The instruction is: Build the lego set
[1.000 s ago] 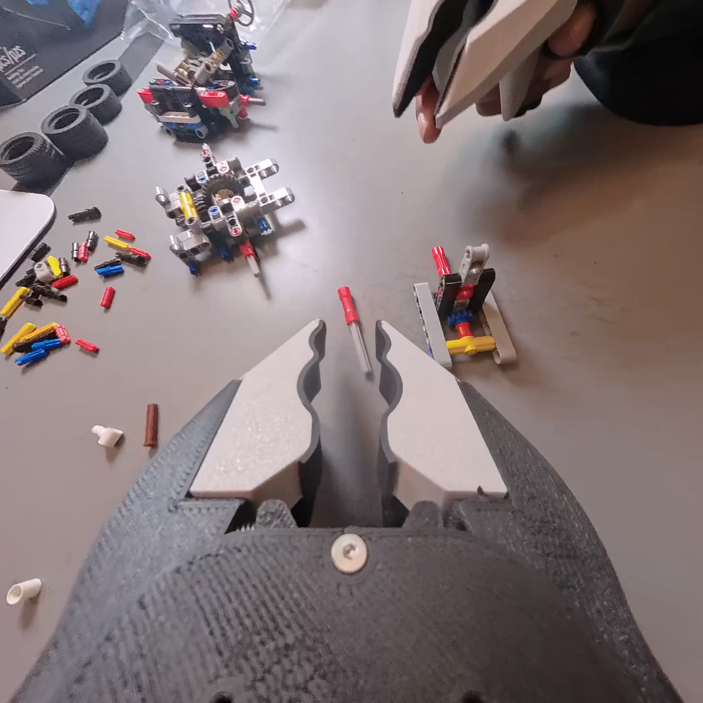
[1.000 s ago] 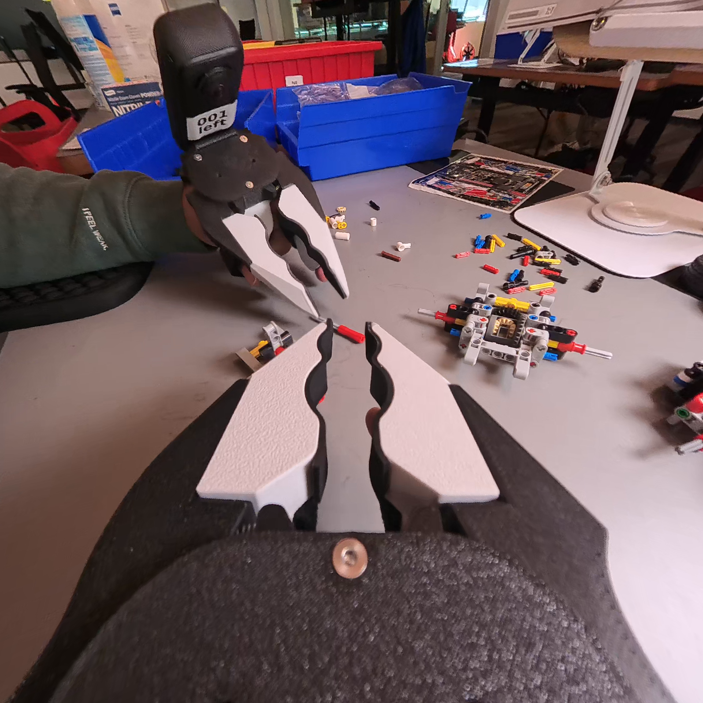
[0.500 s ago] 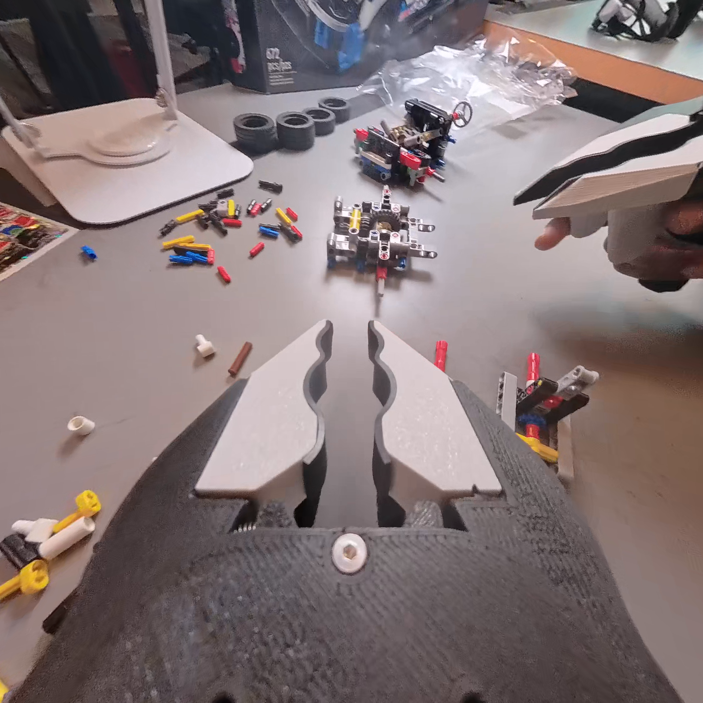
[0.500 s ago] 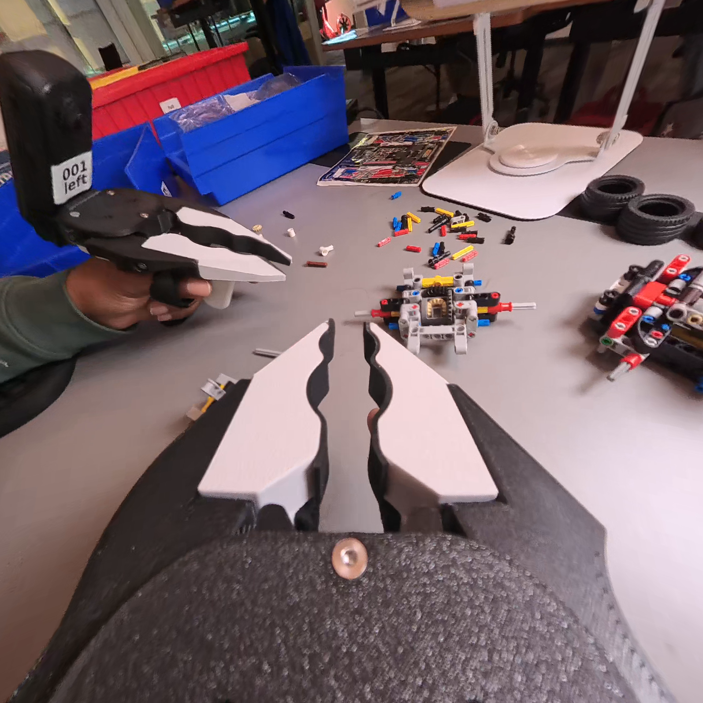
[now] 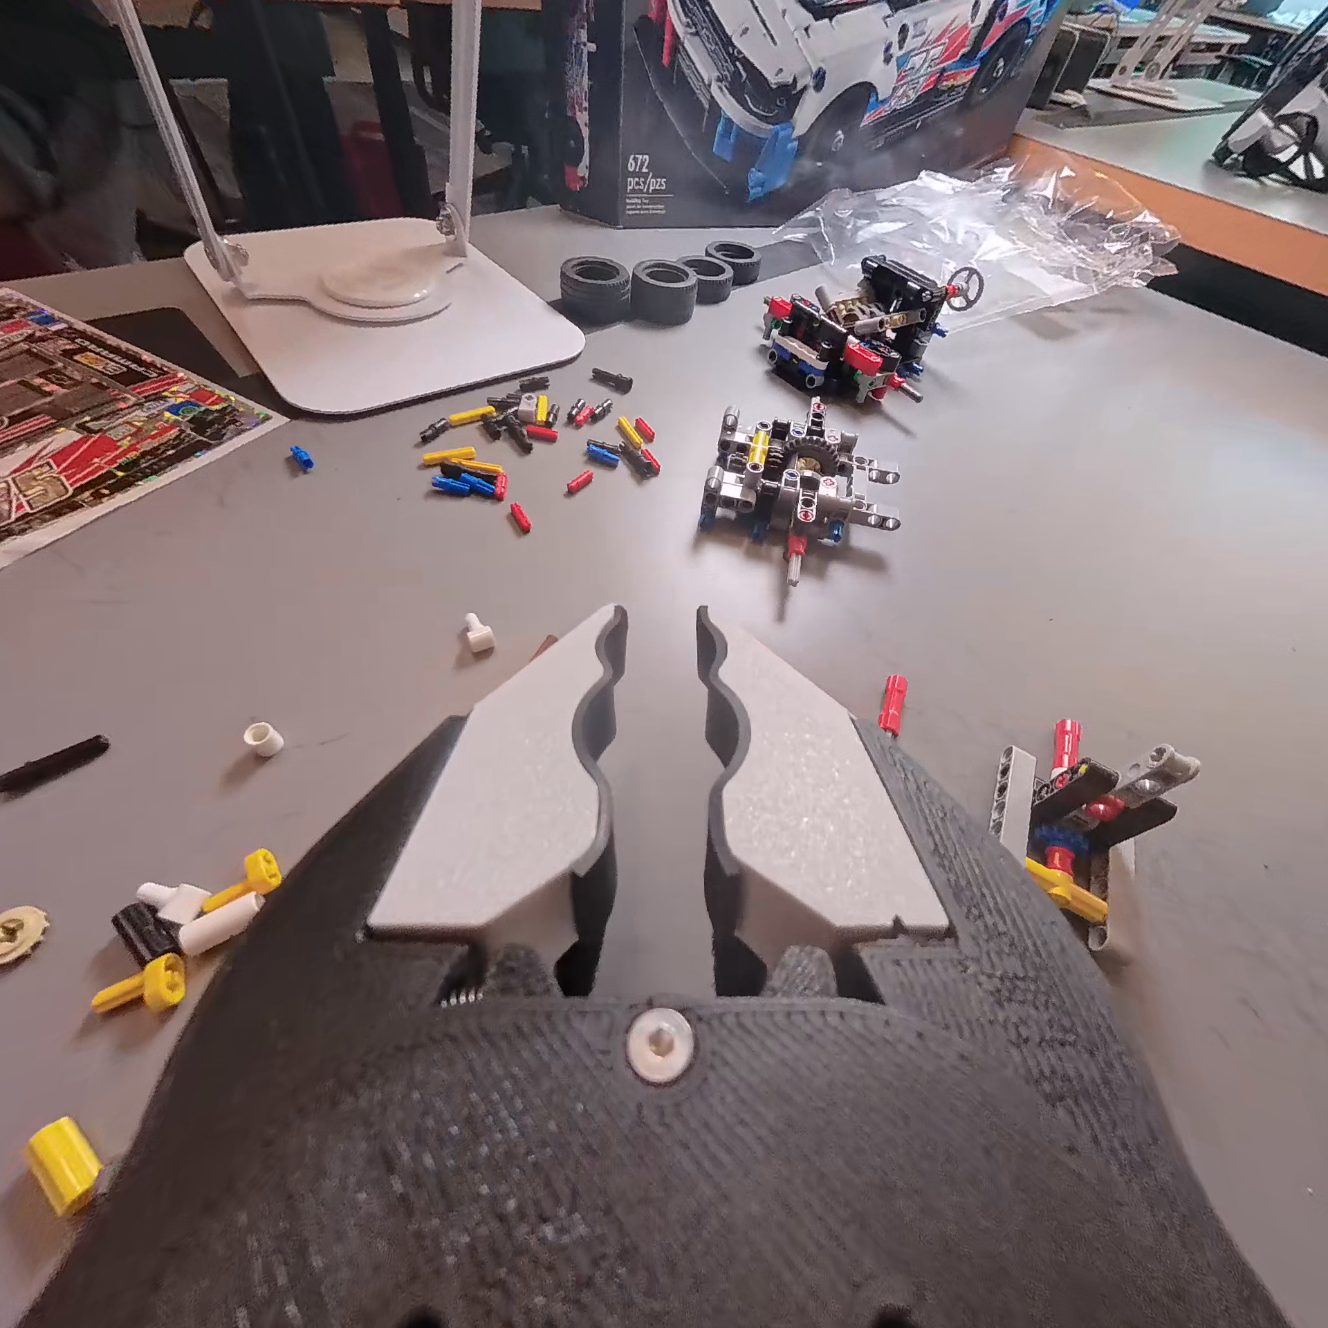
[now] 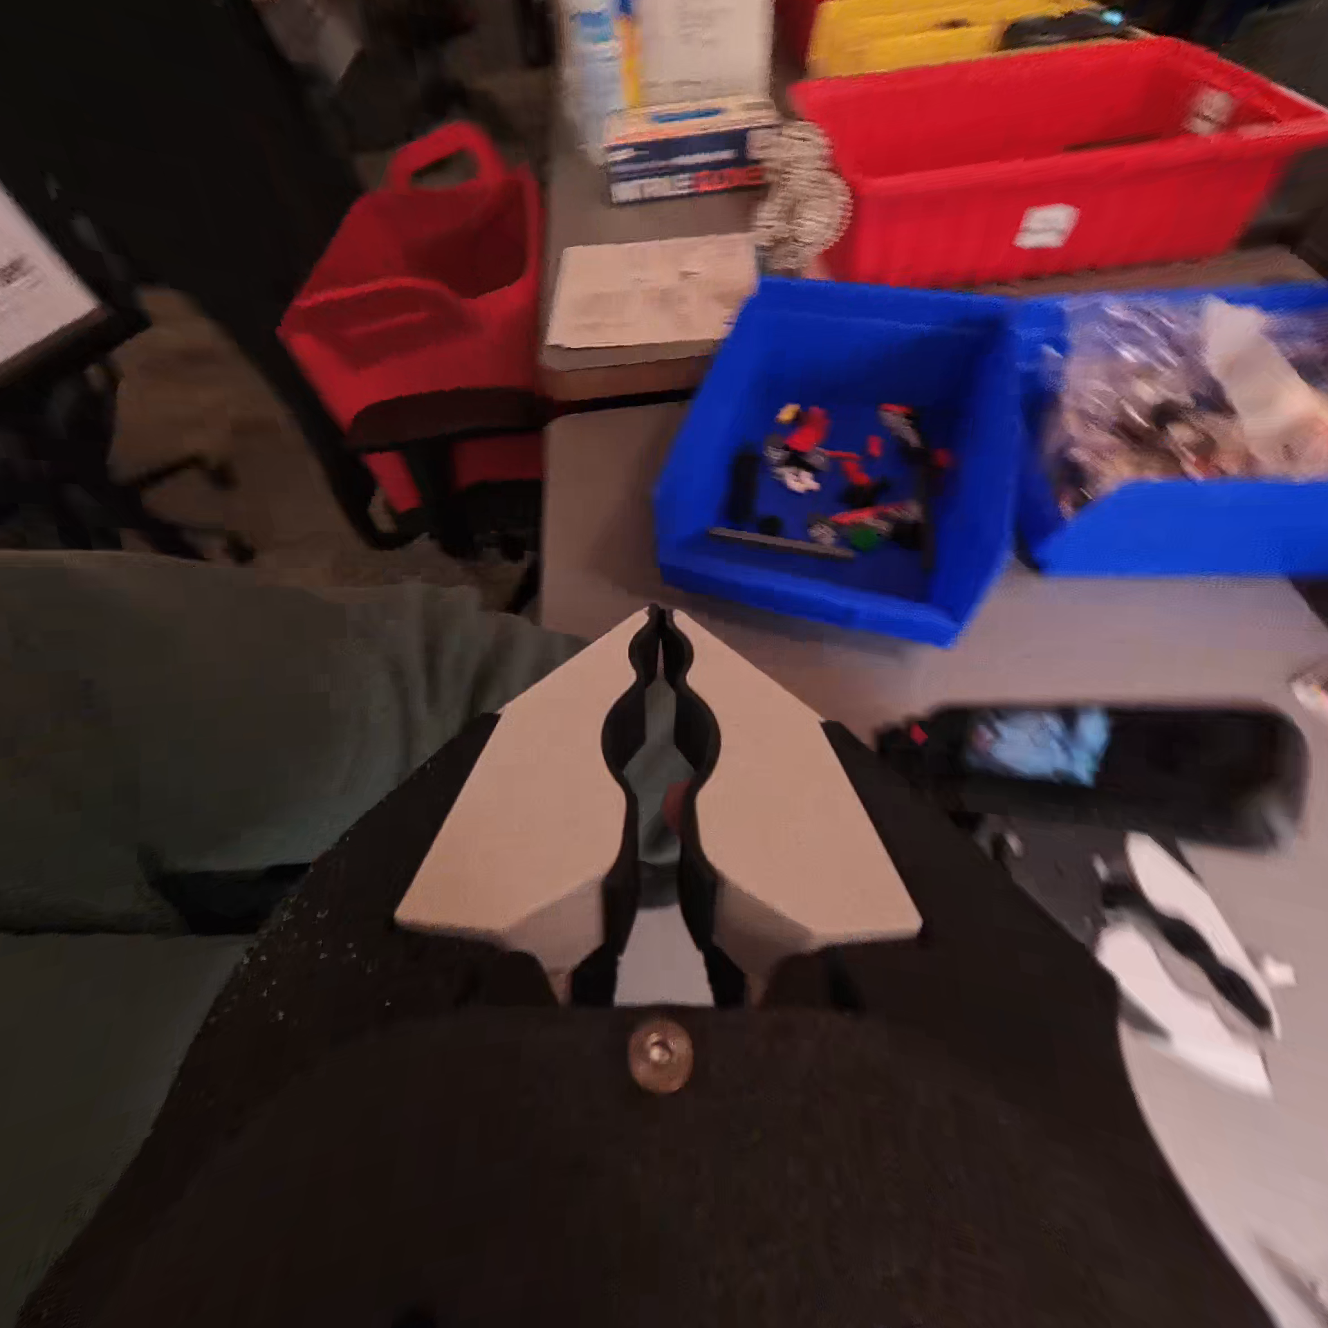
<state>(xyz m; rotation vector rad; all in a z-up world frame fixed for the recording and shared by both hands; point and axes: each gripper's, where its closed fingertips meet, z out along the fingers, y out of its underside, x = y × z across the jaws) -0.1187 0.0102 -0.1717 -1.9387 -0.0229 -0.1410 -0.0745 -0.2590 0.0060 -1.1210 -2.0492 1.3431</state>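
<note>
The left gripper [image 5: 661,618] hangs over bare tabletop [image 5: 1078,575], jaws parted around nothing, a red axle pin [image 5: 892,703] beside its right finger and a grey gear assembly [image 5: 798,474] ahead. The right gripper [image 6: 660,619], tips together and bare, points toward a blue bin [image 6: 826,596] at the table's edge.

Work surface: grey bench [image 5: 1078,575], matte finish, evenly lit. A second bench [image 5: 1178,154] with an orange edge stands behind it. Dark table legs [image 5: 392,108] occupy the rear area. A red chair [image 6: 431,287] stands on brown flooring [image 6: 215,402].
</note>
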